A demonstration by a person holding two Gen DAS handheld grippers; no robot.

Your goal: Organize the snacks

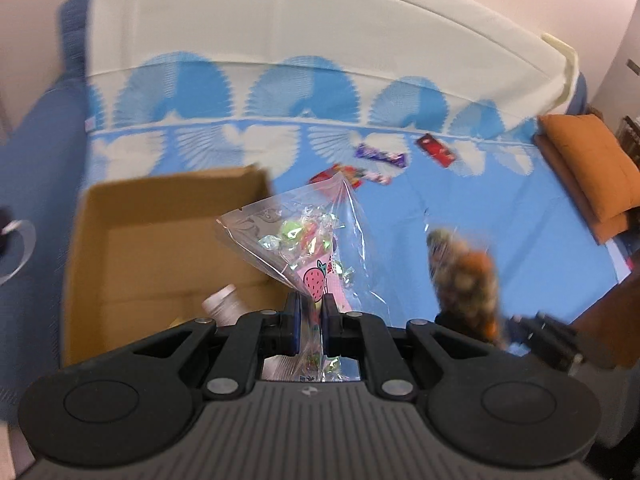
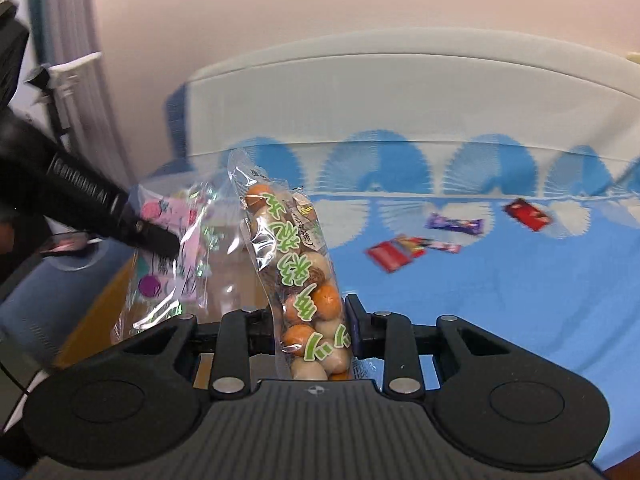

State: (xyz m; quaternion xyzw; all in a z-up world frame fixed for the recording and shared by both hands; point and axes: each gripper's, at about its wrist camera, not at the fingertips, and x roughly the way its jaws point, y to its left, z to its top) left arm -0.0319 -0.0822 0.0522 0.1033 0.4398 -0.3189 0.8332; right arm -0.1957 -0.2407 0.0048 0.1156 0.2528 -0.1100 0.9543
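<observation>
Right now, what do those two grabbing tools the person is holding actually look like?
Both look alike: the left gripper and the right gripper are matte black plastic, with a ribbed grey-black body, two round discs at the sides, jointed link bars with silver pins, and dark blue pads on the fingers. A small round emblem sits at the centre. No sleeves show.

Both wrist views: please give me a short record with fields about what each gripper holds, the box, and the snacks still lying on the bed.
left gripper: jaws shut on candy bag, a clear bag with a strawberry label
right gripper: jaws shut on coated nut bag, held upright
cardboard box: open, beside the candy bag; a white item lies inside
bed sheet: blue with a white pattern
loose snacks: purple bar, red packet, red box
</observation>
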